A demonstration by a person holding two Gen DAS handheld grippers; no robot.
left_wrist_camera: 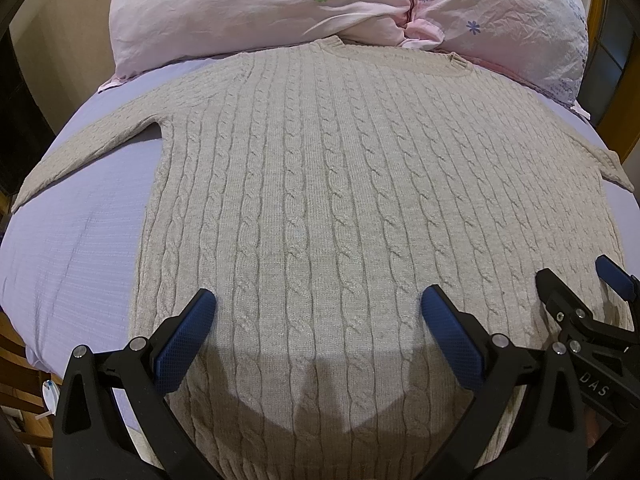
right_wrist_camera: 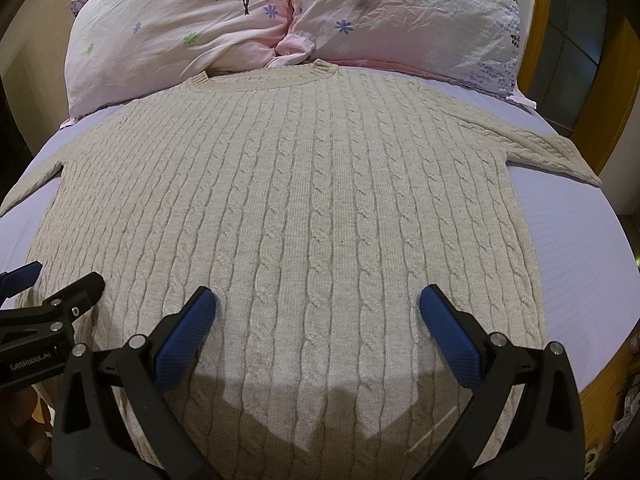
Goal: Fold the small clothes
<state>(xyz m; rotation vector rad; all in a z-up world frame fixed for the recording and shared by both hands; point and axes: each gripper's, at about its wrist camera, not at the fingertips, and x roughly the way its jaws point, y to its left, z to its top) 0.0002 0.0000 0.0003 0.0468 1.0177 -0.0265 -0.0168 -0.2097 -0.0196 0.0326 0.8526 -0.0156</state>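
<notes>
Beige cable-knit sweater (left_wrist_camera: 320, 200) spread flat on lavender bed (left_wrist_camera: 92, 240), sleeves out. Soft, floppy, probably weighty; best pinched at hem corners. Left claw (left_wrist_camera: 318, 312) and right claw (right_wrist_camera: 318, 312) both apart, empty.

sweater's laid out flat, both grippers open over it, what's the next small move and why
Probably swing the left gripper out to the left sleeve and pinch it: the sweater lies flat and unfolded, both sleeves spread, and the right gripper is open too, holding nothing.
</notes>
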